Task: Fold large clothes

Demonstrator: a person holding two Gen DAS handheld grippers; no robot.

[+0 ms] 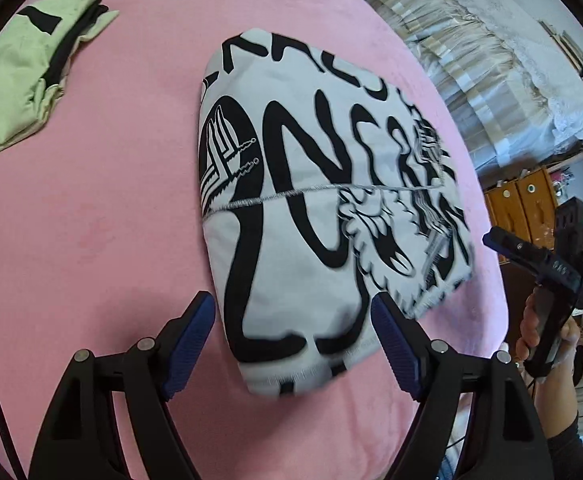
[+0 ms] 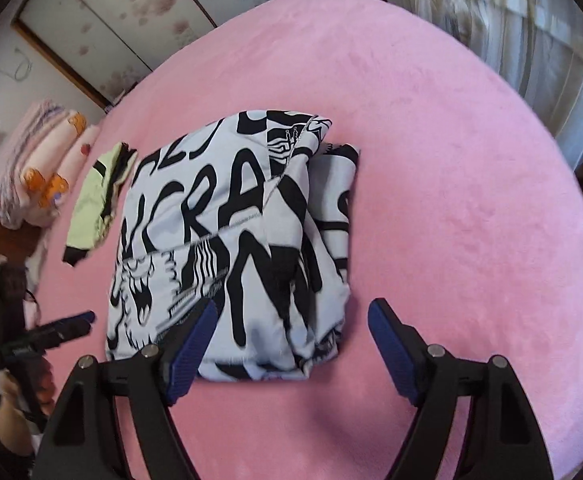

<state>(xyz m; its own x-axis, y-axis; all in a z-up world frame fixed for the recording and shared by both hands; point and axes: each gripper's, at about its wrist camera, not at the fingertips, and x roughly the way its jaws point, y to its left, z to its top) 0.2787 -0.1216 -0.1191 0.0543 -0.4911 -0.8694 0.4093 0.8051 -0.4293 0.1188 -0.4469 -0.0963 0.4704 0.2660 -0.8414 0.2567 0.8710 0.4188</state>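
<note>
A white garment with bold black lettering lies folded into a thick rectangle on the pink bed cover. My left gripper hangs over its near end, open, with the blue pads apart on either side and not pressing the cloth. In the right wrist view the same folded garment shows its stacked layers along the right side. My right gripper hovers open above the near edge, its left pad over the cloth and its right pad over bare cover.
A pale green and black garment lies folded at the far left of the bed. Rolled pink bedding sits beyond it. Curtains and a wooden cabinet stand past the bed's edge. A hand holds the other gripper's handle.
</note>
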